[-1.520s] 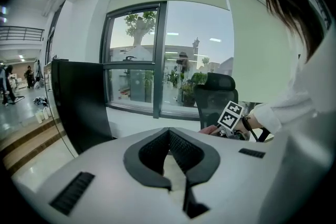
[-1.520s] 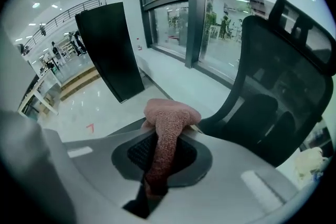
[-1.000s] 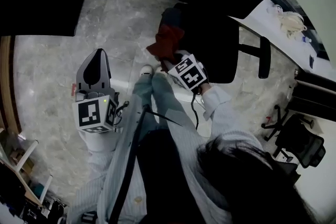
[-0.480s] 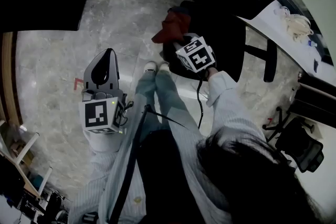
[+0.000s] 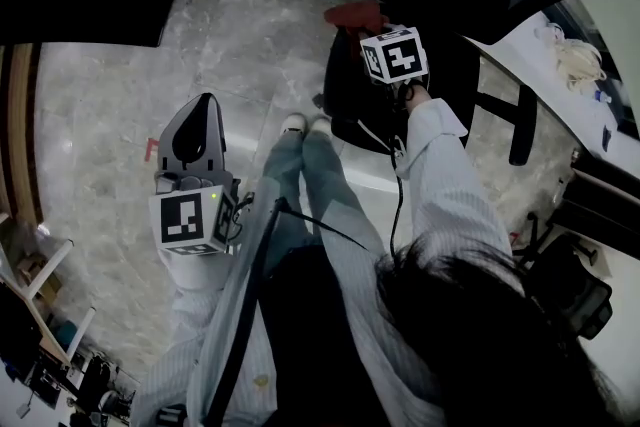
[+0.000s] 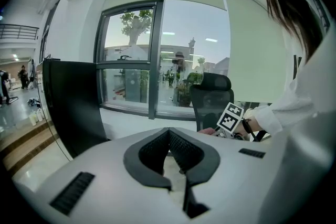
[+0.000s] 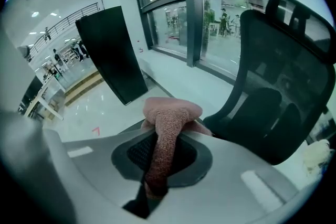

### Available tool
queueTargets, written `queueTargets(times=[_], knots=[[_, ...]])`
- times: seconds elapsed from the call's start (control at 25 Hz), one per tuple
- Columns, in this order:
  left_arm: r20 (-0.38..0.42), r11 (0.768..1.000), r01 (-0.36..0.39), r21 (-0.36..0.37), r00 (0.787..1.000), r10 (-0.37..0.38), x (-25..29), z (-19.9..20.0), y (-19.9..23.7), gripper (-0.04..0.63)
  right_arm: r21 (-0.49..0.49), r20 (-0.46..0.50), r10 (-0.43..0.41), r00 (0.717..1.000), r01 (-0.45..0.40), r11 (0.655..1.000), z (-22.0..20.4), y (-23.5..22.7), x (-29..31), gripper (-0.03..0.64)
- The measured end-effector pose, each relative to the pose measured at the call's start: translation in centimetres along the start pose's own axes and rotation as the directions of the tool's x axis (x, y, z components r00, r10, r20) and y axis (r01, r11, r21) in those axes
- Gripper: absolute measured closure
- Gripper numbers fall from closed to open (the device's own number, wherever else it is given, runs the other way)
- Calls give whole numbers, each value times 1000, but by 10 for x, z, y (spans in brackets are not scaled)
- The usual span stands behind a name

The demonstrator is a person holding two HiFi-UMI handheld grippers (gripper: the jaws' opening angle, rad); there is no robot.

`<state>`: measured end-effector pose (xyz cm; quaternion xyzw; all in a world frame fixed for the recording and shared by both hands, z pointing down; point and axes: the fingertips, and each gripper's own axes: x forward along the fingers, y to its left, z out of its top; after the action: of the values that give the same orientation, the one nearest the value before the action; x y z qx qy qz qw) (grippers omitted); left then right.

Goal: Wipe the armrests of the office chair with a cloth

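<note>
Room: grey marbled floor (image 5: 250, 45), tall windows (image 6: 136, 60) behind, a dark upright panel (image 7: 113, 55) off to your left.
Office chair: the black office chair (image 7: 273, 86) stands right ahead of you; one armrest (image 5: 520, 125) shows on its far side.
Cloth: the reddish-pink cloth (image 7: 170, 113) is nubbly like terry. It is bunched into a rounded lump past the jaw tips, with one thick fold trailing back between the jaws.
Right gripper: your right gripper (image 7: 157, 157) is clenched on that fold, and your arm is stretched out towards the chair.
Cloth position: in the head view it sits at the chair's near edge, by the foot of the backrest. You cannot tell whether it touches an armrest.
Left gripper: your left gripper (image 6: 169, 134) has its tips pressed together with nothing between them. It hangs low at your left side, over the floor and well apart from the chair.
</note>
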<state>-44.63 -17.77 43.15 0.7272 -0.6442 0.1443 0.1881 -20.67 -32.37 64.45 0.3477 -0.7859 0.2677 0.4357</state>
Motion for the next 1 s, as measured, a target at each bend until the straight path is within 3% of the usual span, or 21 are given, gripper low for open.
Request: queueTargets(times=[0.36,0.48,0.72,0.88,1.0], knots=[[56,996,90,24,994,-91,4,26,-35,592,-77,-49,232,972,-235,969,-80,116,-60,583],[72,993,111,42,991,-114,1,37,-50,592,-109,-60,257,965,-262,959,-106,139,-81,583],[85,988,140,71,986,-146,-3,49,-73,592,-53,-20,274,962,-274,960,-112,138,-85,583],[116,980,177,95,975,-187,-3,65,-93,592,-38,115,285,952,-283,958,-93,125,-116,583],[175,968,214,128,956,-234,-9,90,-105,592,-19,317,272,909,-280,960,-49,117,-181,583]])
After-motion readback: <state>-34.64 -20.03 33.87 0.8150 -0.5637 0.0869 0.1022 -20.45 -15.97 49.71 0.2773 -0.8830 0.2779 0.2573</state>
